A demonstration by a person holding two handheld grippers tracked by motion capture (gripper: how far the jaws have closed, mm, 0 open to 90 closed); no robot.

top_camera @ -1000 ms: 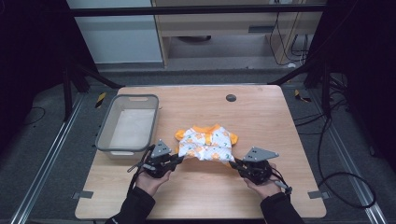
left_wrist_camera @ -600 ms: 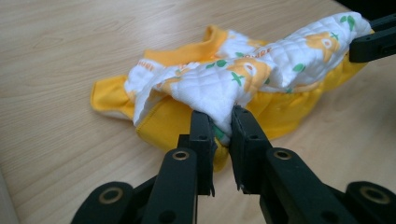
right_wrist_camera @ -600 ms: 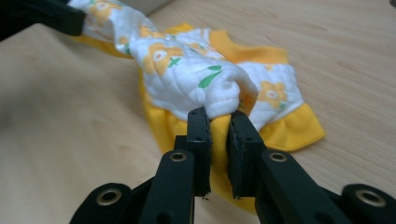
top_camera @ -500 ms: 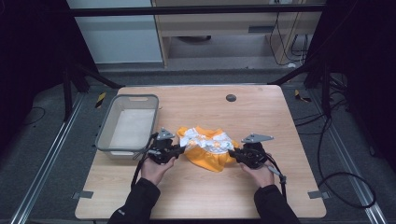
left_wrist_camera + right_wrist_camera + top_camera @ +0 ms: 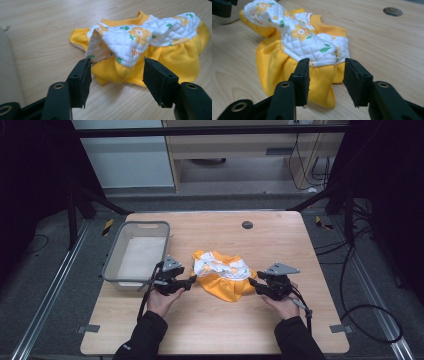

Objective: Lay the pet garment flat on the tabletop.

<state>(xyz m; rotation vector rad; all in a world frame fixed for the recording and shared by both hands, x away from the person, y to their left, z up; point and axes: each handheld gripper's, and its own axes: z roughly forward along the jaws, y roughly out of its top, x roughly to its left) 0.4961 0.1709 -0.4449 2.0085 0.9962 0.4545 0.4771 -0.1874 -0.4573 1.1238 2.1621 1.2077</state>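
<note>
A small garment (image 5: pixel 222 275) with a yellow skirt and a white quilted flower-print top lies crumpled mid-table. My left gripper (image 5: pixel 192 281) sits at its left edge. Its jaws have just been opening and stand wide, and the yellow hem (image 5: pixel 117 72) lies between the tips (image 5: pixel 116 60) untouched. My right gripper (image 5: pixel 251 282) is at the garment's right edge. Its jaws have also just been opening, and the folded white and yellow cloth (image 5: pixel 322 65) lies loose between the tips (image 5: pixel 327 60).
A grey plastic bin (image 5: pixel 112 265) stands on the table just left of my left gripper, its wall close by (image 5: pixel 7 75). A round cable hole (image 5: pixel 247 224) is near the table's far edge. Bare wood lies in front of the garment.
Both grippers moved away from the person, carrying the garment's near edge up and over. The white top is now folded over the yellow skirt. Both sets of jaws opened and let the cloth go.
</note>
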